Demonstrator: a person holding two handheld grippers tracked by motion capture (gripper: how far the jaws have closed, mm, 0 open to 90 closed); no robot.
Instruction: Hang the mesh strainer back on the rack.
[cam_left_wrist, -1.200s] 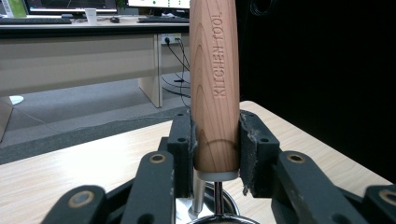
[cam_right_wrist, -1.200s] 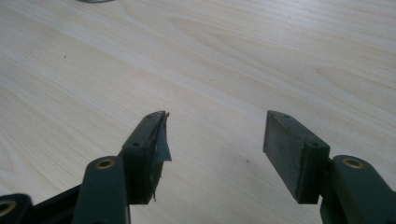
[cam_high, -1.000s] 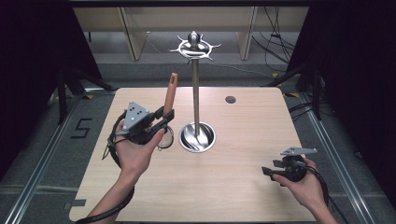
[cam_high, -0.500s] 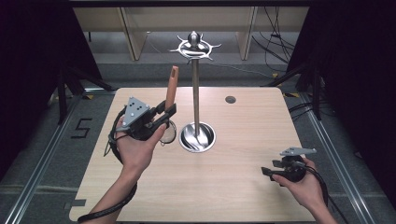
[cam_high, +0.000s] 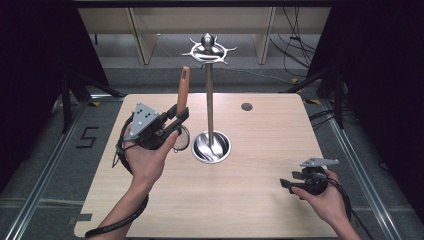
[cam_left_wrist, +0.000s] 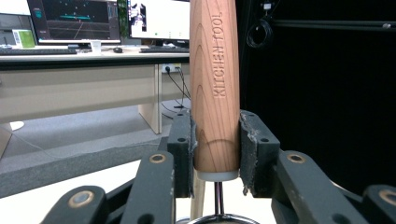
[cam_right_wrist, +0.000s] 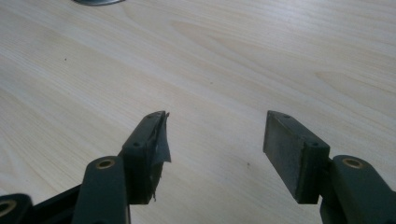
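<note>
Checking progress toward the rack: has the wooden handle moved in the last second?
Yes. The wooden handle has edged right, closer to the metal stand.

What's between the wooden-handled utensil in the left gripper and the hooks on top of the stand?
Nothing visible. The left gripper holds the utensil upright by its wooden handle, left of the stand's pole. The hook ring sits higher, to its right, with open air between. The right gripper rests far off, open.

The worktop (cam_high: 260, 200) is pale wood-grain laminate, smooth and matt. The utensil handle (cam_left_wrist: 215, 84) is warm, satin wood with visible grain and stamped lettering. The stand (cam_high: 210, 95) is polished metal, its round base mirror-glossy. The gripper fingers (cam_right_wrist: 289, 149) look like matt black plastic, their pads rough and frayed.
</note>
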